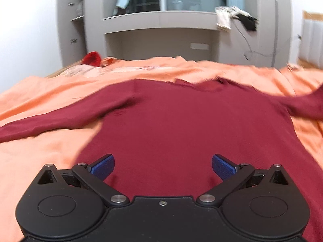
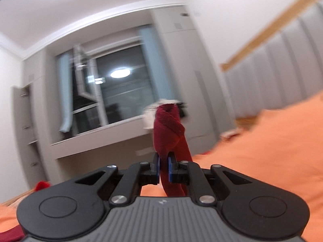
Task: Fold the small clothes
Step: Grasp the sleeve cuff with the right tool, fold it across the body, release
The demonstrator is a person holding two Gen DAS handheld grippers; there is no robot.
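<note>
A dark red long-sleeved top (image 1: 181, 125) lies spread flat on the orange bedsheet (image 1: 40, 161). Its left sleeve (image 1: 50, 123) stretches out to the left; its right sleeve (image 1: 306, 104) rises off the bed at the right edge. My left gripper (image 1: 163, 166) is open and empty, hovering over the lower part of the top with its blue pads wide apart. My right gripper (image 2: 164, 168) is shut on the twisted end of the red sleeve (image 2: 168, 129) and holds it up above the bed, tilted toward the window.
A grey window ledge (image 1: 159, 20) and wall units stand beyond the bed. White and black clothes (image 1: 234, 18) hang off the ledge at the right. A small red item (image 1: 92, 58) lies at the bed's far left. A padded headboard (image 2: 282, 64) is on the right.
</note>
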